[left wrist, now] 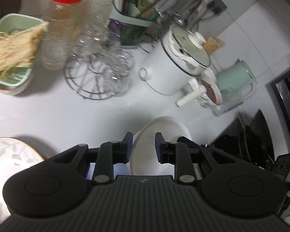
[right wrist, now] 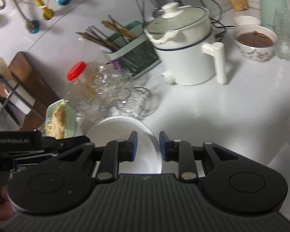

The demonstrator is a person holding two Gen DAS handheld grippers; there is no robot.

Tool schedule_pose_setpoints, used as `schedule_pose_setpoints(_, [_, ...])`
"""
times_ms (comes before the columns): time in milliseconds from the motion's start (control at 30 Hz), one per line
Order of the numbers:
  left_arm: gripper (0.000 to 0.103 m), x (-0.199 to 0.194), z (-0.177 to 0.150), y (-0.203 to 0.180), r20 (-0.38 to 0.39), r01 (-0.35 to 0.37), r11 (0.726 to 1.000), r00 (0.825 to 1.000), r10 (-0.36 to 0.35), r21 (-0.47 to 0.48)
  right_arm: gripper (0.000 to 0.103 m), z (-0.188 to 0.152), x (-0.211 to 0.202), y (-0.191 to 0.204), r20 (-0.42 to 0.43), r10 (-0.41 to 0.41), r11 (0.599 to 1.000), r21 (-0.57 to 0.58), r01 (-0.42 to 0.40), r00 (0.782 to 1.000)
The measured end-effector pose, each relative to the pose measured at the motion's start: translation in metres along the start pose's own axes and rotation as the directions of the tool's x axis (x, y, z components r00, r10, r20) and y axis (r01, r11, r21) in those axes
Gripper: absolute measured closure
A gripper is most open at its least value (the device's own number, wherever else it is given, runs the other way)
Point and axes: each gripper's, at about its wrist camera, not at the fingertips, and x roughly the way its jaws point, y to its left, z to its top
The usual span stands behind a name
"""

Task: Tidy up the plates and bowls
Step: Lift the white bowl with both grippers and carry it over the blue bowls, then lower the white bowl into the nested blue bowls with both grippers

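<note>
White bowl (left wrist: 160,135) on the table (left wrist: 77,112) near the white pot (left wrist: 170,67), left gripper (left wrist: 144,145) jaws parted astride its rim, right gripper (right wrist: 147,145) jaws parted astride the rim, neither visibly gripping.

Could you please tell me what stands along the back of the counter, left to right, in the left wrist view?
Green dish of noodles → red-capped bottle → green chopstick holder → white electric pot → mint jug.

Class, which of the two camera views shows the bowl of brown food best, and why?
The right wrist view: the bowl of brown food sits upright beside the white pot, its brown filling and patterned side plain. In the left wrist view the bowl is tilted by the fisheye, blurred and partly hidden behind the pot's handle.
</note>
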Motion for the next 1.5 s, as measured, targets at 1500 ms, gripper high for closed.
schedule_pose_setpoints(1500, [0.05,0.003,-0.08,0.073,-0.015,-0.168,0.959,0.986,0.169,-0.227,0.058,-0.055,0.067,-0.046,-0.269,0.12,0.971,0.233,-0.056,0.955])
